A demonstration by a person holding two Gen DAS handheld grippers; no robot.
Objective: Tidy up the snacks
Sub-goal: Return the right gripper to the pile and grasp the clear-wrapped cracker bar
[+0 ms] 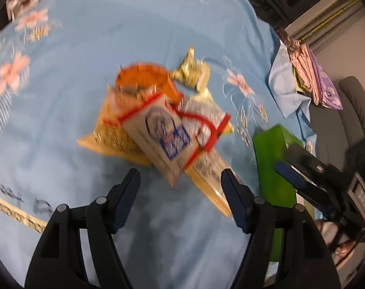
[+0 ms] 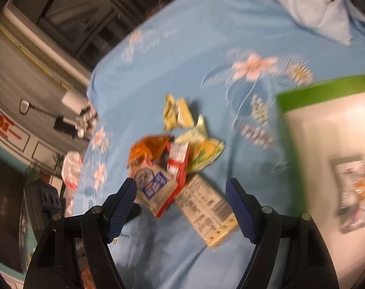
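Snacks (image 1: 158,130) on floral blue bedsheet (image 1: 86,48)

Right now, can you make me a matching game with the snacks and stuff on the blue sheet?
Things:
1. crinkly bag
2. tall box
3. sheet
4. packet with the blue label

Colours or places:
A. light blue with pink flowers
B. orange
C. on top of the pile, red-edged
D. green

Pairs: 1-B, 2-D, 3-A, 4-C
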